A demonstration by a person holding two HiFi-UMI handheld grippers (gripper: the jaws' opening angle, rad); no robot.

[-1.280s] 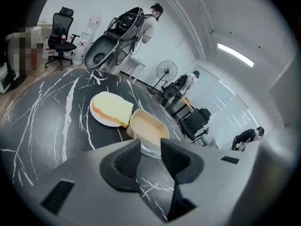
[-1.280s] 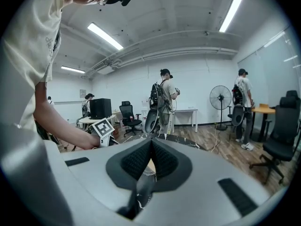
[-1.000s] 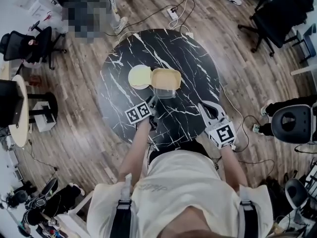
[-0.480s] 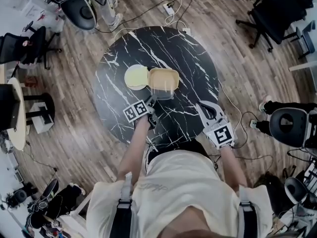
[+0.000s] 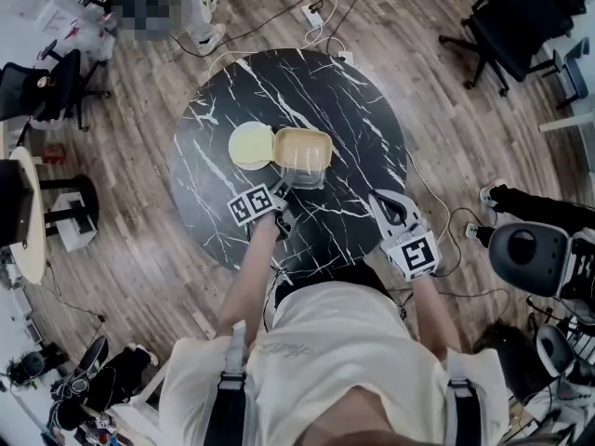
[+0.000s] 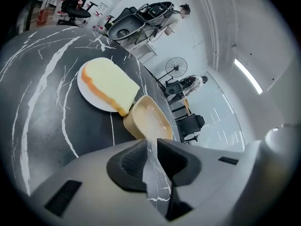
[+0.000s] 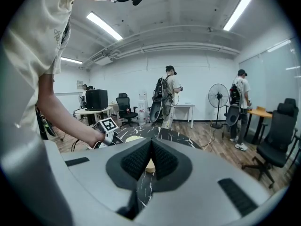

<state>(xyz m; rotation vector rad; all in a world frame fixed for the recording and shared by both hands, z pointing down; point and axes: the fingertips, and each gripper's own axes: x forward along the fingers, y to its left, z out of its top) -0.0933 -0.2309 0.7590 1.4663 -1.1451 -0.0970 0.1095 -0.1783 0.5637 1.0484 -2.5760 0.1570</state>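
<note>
On the round black marble table a thick slice of bread lies on a white plate. Beside the plate stands a tan food box, seen in the head view as the box with a clear hinged lid. My left gripper is shut on the edge of that clear lid, which stands tilted up between the jaws. In the head view the left gripper is at the box's near side. My right gripper is shut with nothing in it, and the right gripper hovers over the table's near right edge.
The table stands on a wooden floor with cables behind it. Office chairs are at the right and far right, another chair and a round side table at the left. People stand by a fan across the room.
The left gripper has rolled and raised the clear lid, which now stands more on edge between its jaws. The plate and box look closer. The right gripper has barely moved.
</note>
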